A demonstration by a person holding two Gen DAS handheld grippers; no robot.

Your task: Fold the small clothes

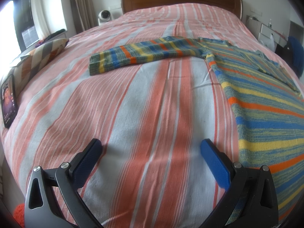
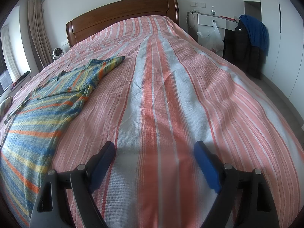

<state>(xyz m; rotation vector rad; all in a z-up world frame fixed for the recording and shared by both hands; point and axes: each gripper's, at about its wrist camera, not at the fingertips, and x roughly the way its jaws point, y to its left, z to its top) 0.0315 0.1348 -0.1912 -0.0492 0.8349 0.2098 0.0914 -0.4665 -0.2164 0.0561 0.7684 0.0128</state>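
A small striped knit sweater in blue, yellow, orange and green lies flat on the bed. In the left wrist view its body fills the right side and one sleeve stretches out to the left. In the right wrist view the sweater lies at the left, with its other sleeve pointing up the bed. My left gripper is open and empty above bare bedspread, just left of the sweater's hem. My right gripper is open and empty above bare bedspread, right of the sweater.
The bed has a pink, white and grey striped spread and a wooden headboard. A patterned pillow and a phone lie at the bed's left edge. A nightstand with a bag and a chair with dark clothes stand at the right.
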